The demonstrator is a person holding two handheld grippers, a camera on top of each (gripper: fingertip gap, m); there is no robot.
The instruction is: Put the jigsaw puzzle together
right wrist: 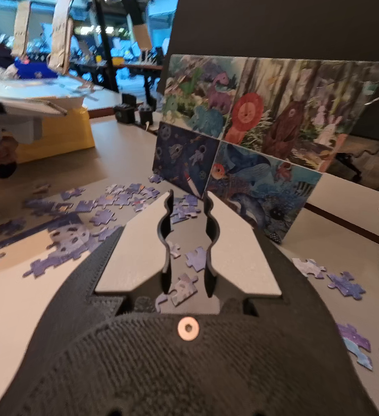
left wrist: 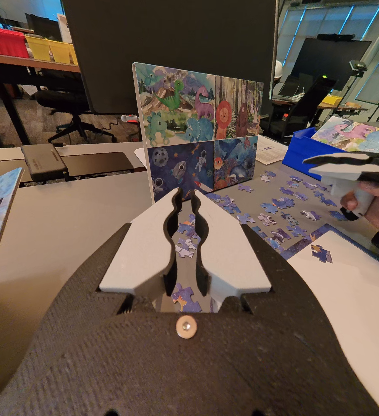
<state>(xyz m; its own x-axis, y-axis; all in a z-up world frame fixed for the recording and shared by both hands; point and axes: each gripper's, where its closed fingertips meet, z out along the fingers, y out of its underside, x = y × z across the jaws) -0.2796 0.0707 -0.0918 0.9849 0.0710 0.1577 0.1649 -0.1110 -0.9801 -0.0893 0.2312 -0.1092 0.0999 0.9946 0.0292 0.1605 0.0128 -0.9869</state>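
Purple and blue cardboard everywhere: loose puzzle pieces [left wrist: 283, 202] lie scattered flat on the grey table [left wrist: 71, 225], most showing starry night sky, a few with pale astronaut or rocket parts. Behind them stands the picture board [left wrist: 197, 128], upright, split into four scenes: dinosaurs, forest animals, space, sea life.

Left gripper [left wrist: 186, 191] hangs above the pieces, tips nearly together with a thin slit between the black wavy pads, and nothing sits in that slit. Right gripper [right wrist: 188, 194] hovers over the same scatter, jaws clearly apart and bare, pieces visible on the table through the gap.

From the left wrist view you get the white puzzle tray [left wrist: 352, 292] at lower right, with a strip of assembled dark blue border along its far edge and a single piece [left wrist: 321, 254] lying on the bare white. You also catch the other gripper coming in from the right, a hand [left wrist: 377, 209] wrapped round its handle, a blue bin [left wrist: 305, 150] behind it with a finished dinosaur puzzle [left wrist: 359, 137] on top, and a printed sheet [left wrist: 270, 152] beside the board.

The right wrist view, blurrier, shows that tray from the other side, with an assembled moon patch [right wrist: 71, 240] on it. A yellow box [right wrist: 60, 130] sits at far left, behind the other gripper.
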